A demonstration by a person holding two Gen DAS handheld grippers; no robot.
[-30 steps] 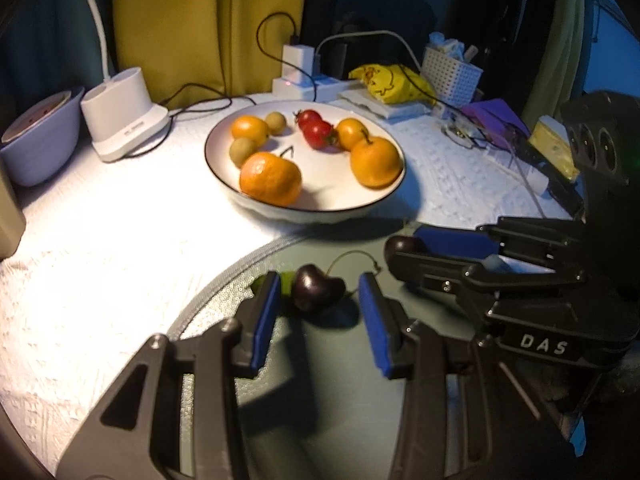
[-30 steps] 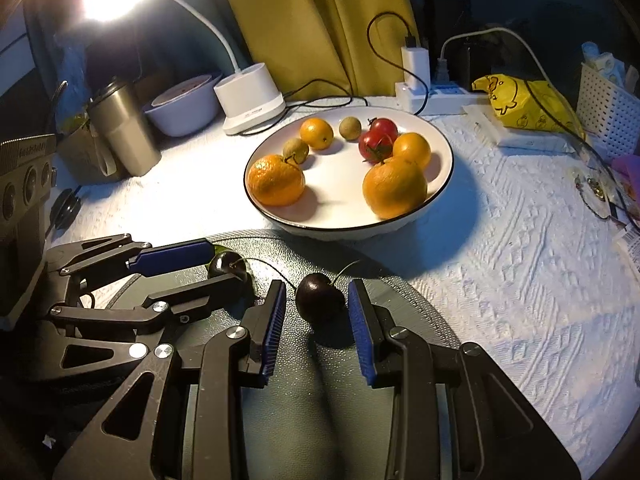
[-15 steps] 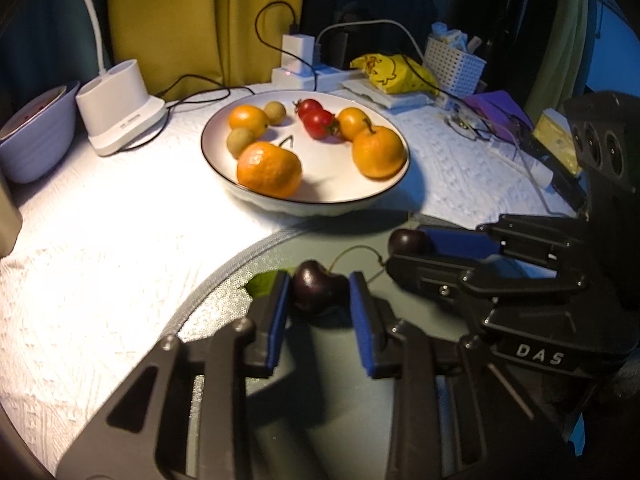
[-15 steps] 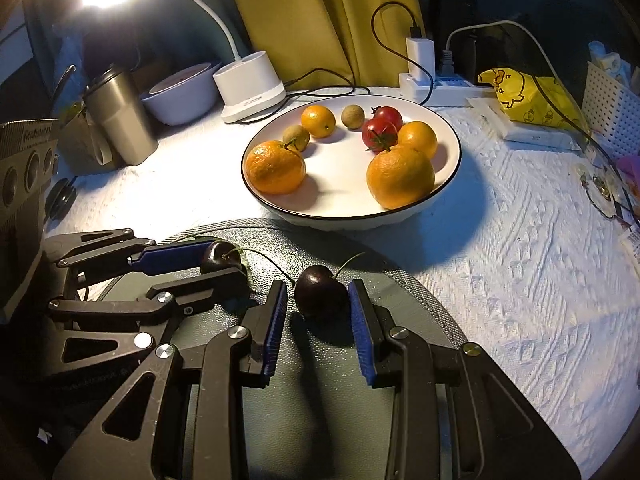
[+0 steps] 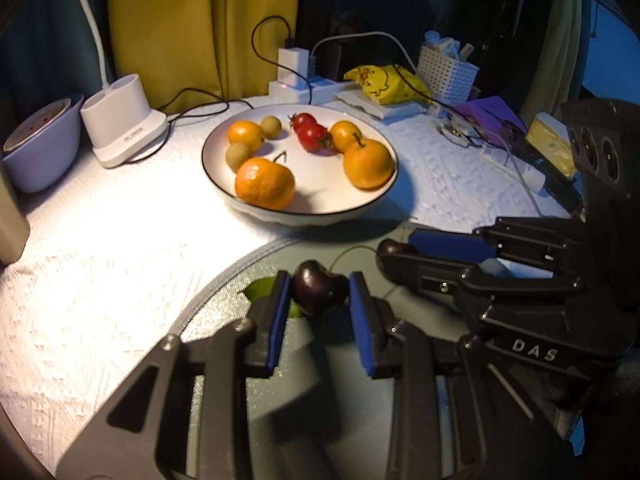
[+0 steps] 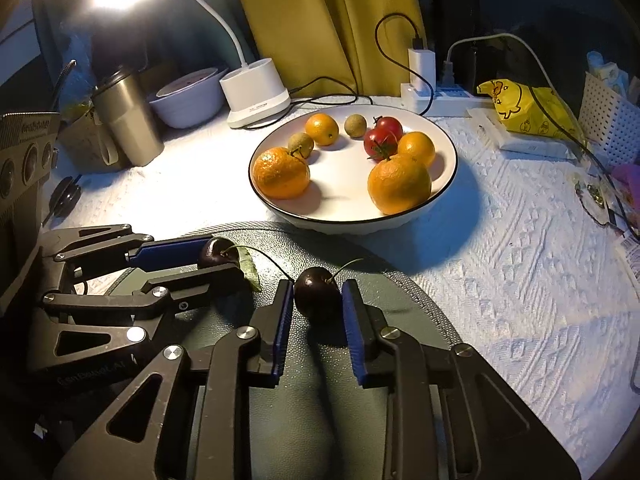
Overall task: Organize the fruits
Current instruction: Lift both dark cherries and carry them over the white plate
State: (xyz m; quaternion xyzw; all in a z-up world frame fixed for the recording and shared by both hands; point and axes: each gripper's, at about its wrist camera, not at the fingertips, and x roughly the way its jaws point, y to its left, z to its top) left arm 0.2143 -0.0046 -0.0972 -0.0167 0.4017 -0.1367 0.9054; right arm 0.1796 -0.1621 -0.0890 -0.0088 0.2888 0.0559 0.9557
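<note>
Two dark cherries lie on a round grey-green mat in front of a white plate of oranges, small tomatoes and little brown fruits. My left gripper is shut on the left cherry, with both blue pads pressing its sides. A green leaf sticks out beside it. My right gripper has its jaws closing on the right cherry, and its pads touch both sides. Each gripper also shows in the other view: the right gripper, the left gripper.
Behind the plate stand a white lamp base, a pale bowl and a steel tumbler. A power strip with cables, a yellow bag and a white basket crowd the back right.
Both grippers have closed onto their cherries, the left one first and the right one in the last half second. Neither hand has travelled noticeably.
</note>
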